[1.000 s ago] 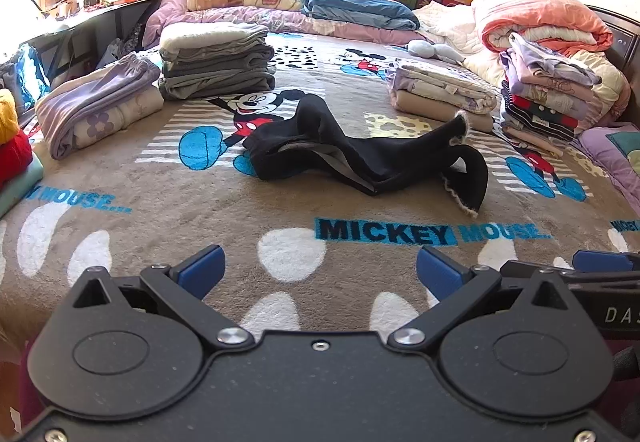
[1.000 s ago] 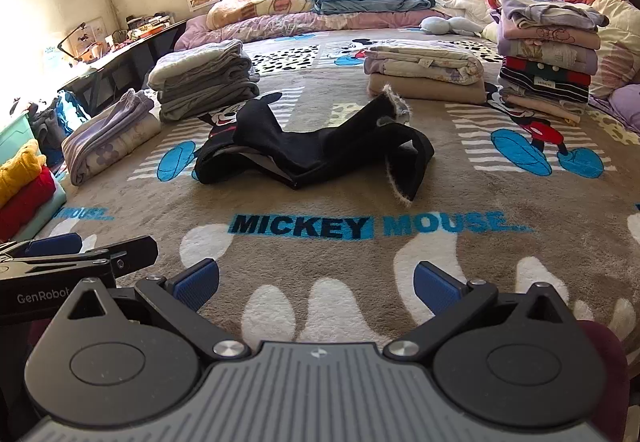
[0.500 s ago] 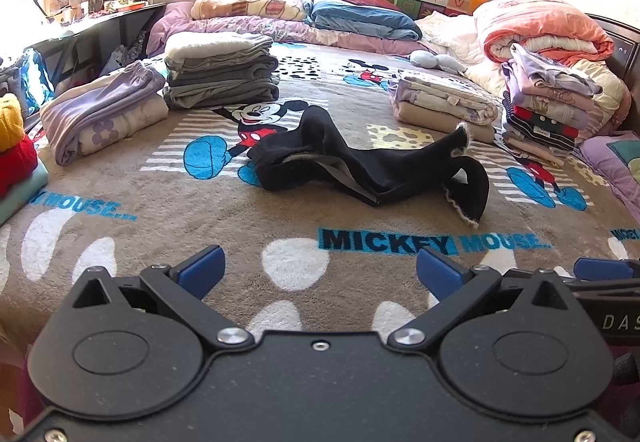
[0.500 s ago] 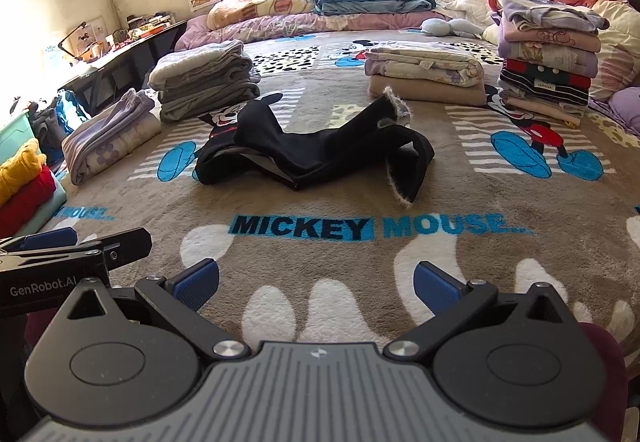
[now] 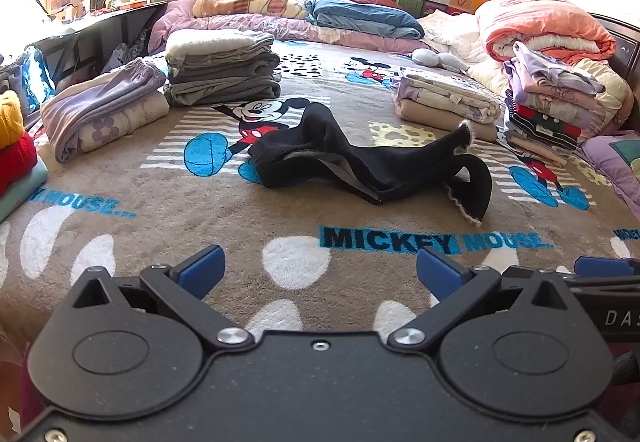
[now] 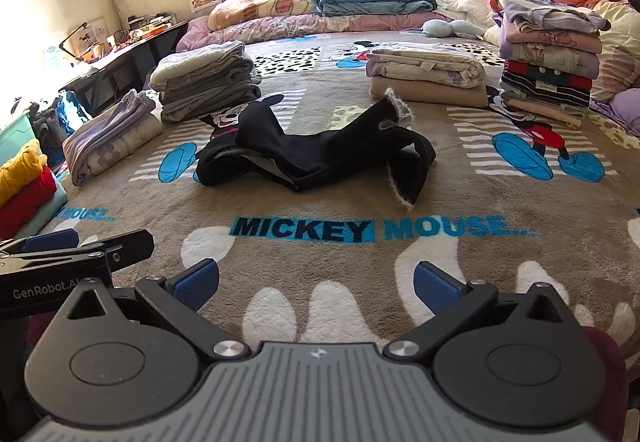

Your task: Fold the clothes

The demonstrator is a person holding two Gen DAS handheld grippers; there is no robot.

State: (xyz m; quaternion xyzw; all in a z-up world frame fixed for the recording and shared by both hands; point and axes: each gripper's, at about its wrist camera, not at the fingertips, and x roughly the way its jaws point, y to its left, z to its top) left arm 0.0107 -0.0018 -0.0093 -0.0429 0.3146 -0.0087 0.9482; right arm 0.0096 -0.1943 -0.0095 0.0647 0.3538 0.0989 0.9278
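A crumpled black garment (image 5: 372,165) with a pale fleecy lining lies unfolded in the middle of the bed on the brown Mickey Mouse blanket (image 5: 200,209); it also shows in the right wrist view (image 6: 316,157). My left gripper (image 5: 320,270) is open and empty, low over the blanket's near edge, well short of the garment. My right gripper (image 6: 316,282) is open and empty beside it, equally far back. Each gripper shows at the edge of the other's view.
Folded stacks ring the garment: grey clothes (image 5: 222,69) and a lilac bundle (image 5: 104,109) at left, red and yellow knits (image 5: 14,145) at far left, beige bedding (image 5: 444,101) and a tall stack (image 5: 548,97) at right. Pillows and quilts line the headboard.
Both views have tilted up slightly, so the garment sits a little lower in frame. The garment has not moved and both grippers stay open.
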